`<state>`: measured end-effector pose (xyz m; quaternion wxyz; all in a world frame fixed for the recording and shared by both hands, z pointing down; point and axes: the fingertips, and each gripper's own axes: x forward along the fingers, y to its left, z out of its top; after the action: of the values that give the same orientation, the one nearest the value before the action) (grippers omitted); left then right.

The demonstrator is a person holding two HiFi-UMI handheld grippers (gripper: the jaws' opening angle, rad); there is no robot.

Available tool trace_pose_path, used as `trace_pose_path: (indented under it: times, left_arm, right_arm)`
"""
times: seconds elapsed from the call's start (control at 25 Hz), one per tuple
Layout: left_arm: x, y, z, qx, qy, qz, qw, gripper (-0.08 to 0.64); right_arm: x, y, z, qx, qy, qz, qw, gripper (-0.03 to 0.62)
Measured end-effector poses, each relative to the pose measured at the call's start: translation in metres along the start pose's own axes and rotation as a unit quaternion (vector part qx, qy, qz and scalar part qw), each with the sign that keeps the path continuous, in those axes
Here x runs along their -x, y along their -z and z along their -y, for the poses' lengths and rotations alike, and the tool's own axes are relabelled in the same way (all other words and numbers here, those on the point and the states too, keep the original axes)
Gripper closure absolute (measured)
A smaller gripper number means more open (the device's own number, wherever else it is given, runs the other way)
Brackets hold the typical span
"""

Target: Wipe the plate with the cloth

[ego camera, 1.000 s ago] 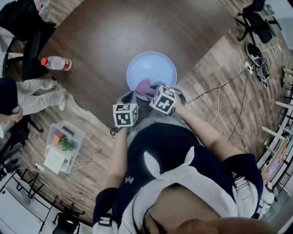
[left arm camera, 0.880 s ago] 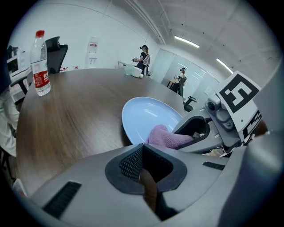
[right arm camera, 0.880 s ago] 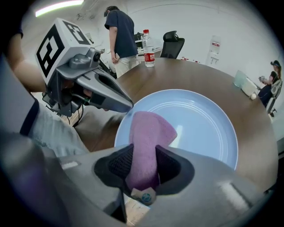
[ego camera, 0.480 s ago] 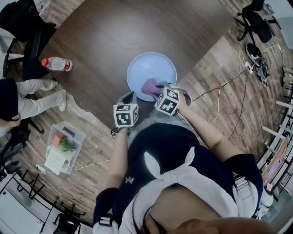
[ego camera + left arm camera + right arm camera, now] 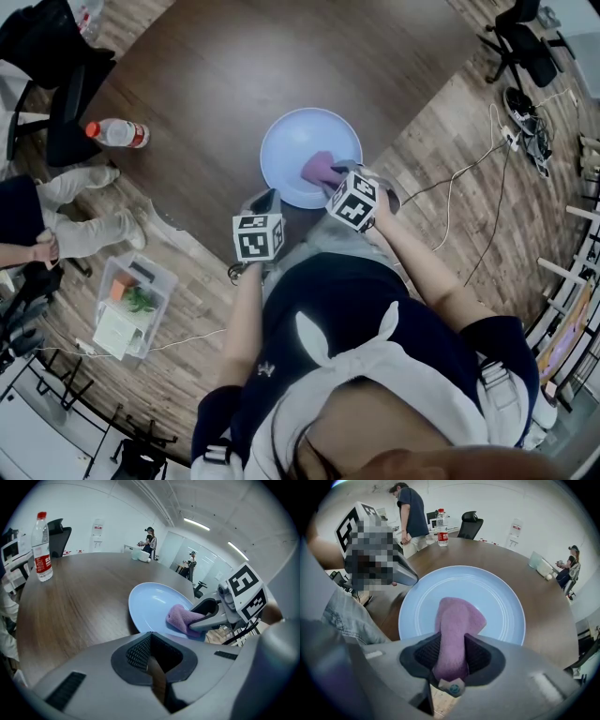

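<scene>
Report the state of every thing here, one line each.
Light blue round plate: flat on the brown wooden table.
Purple cloth: bunched, free end lying on the plate.
Right gripper: shut on the cloth.
Left gripper: shut, empty.
Clear plastic water bottle: upright, red cap on.

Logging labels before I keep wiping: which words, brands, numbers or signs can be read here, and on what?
No text can be read.
The bottle has a red label: white print, too blurred to read.
The marker cube on the right gripper: black-and-white squares only, no letters.
The marker cube on the left gripper: the same.
The plate and cloth: no print.
</scene>
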<state>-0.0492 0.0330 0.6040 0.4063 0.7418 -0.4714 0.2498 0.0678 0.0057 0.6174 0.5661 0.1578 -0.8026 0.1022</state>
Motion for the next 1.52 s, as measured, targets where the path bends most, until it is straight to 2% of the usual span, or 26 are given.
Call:
trace_pose_path:
  times: [0.52, 1.04, 1.24, 1.52]
  left_arm:
    - [0.000, 0.002, 0.000, -0.001, 0.003, -0.001, 1.0000, 0.554]
    - [0.002, 0.004, 0.002, -0.002, 0.005, -0.001, 1.0000, 0.554]
    - [0.002, 0.003, 0.001, -0.001, 0.006, -0.001, 1.0000, 0.554]
    - [0.002, 0.003, 0.000, -0.001, 0.006, -0.001, 1.0000, 0.554]
  right_arm:
    - [0.002, 0.009, 0.037, -0.091, 0.055, 0.008, 0.994, 0.451]
    - [0.006, 0.011, 0.063, -0.147, 0.091, 0.035, 0.984, 0.451]
    - [0.003, 0.007, 0.071, -0.178, 0.097, 0.035, 0.979, 0.452]
    - [-0.002, -0.012, 0.069, -0.184, 0.093, 0.052, 0.977, 0.452]
